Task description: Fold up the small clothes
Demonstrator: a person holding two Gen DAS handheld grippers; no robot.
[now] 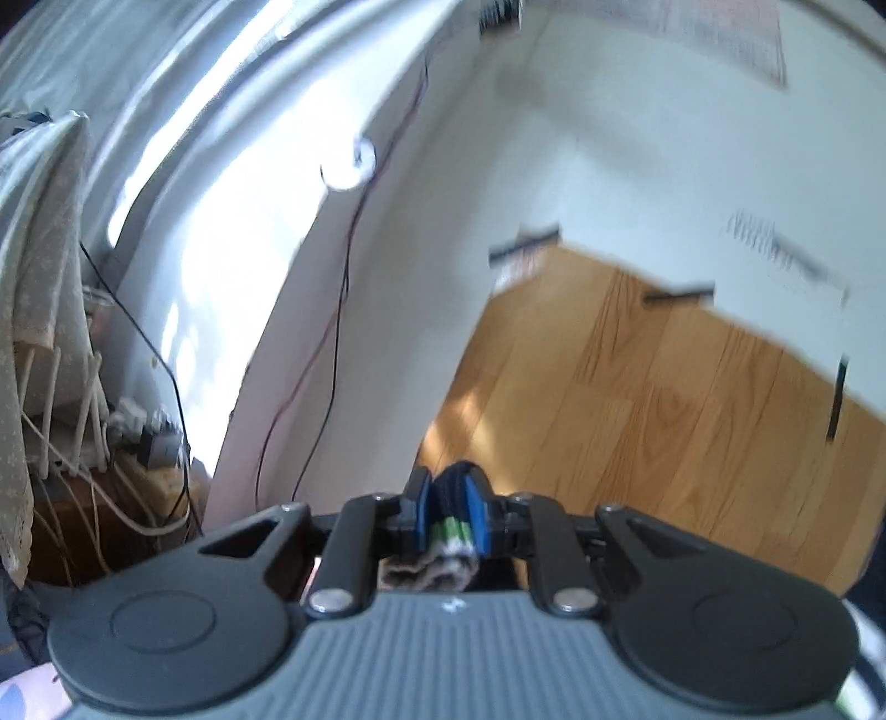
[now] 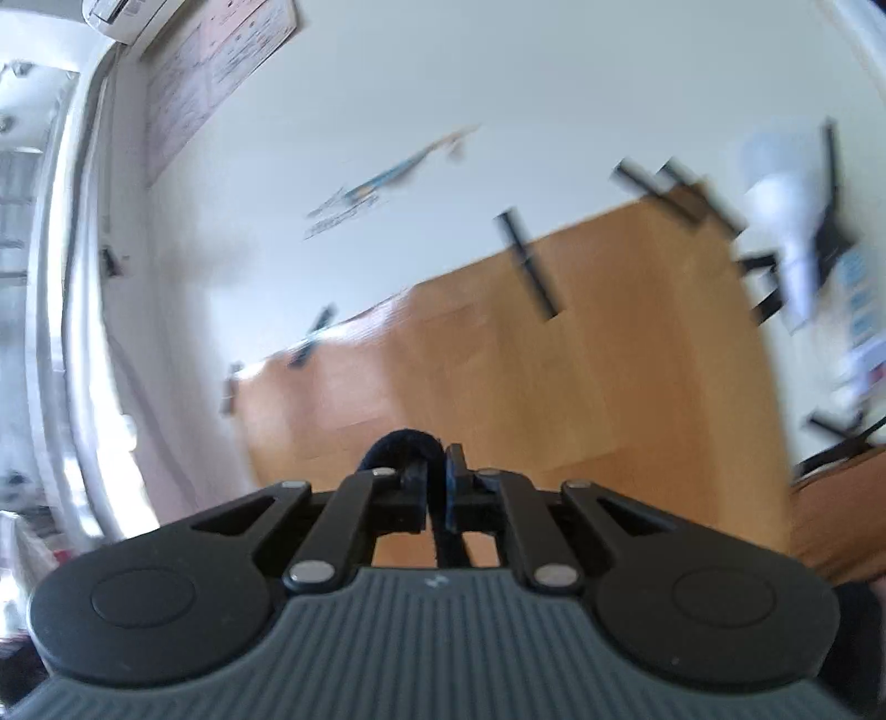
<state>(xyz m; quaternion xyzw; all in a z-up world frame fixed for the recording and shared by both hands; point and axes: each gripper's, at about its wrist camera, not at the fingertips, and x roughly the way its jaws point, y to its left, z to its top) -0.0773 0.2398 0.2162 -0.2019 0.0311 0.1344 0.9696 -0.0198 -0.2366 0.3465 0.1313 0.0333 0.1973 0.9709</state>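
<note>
In the left wrist view my left gripper is shut on a small garment. It is dark navy with green and white stripes, and a grey-brown fold hangs below the blue pads. In the right wrist view my right gripper is shut on dark navy cloth, which bulges up in a loop beside the left finger. Whether both grippers hold the same garment cannot be told. The rest of the cloth is hidden under the gripper bodies. Both views are blurred.
A wooden surface with black tape strips along its edges lies ahead, against a white wall. Cables run down the wall. At the left stands a rack draped with pale cloth. An air conditioner and a poster are up high.
</note>
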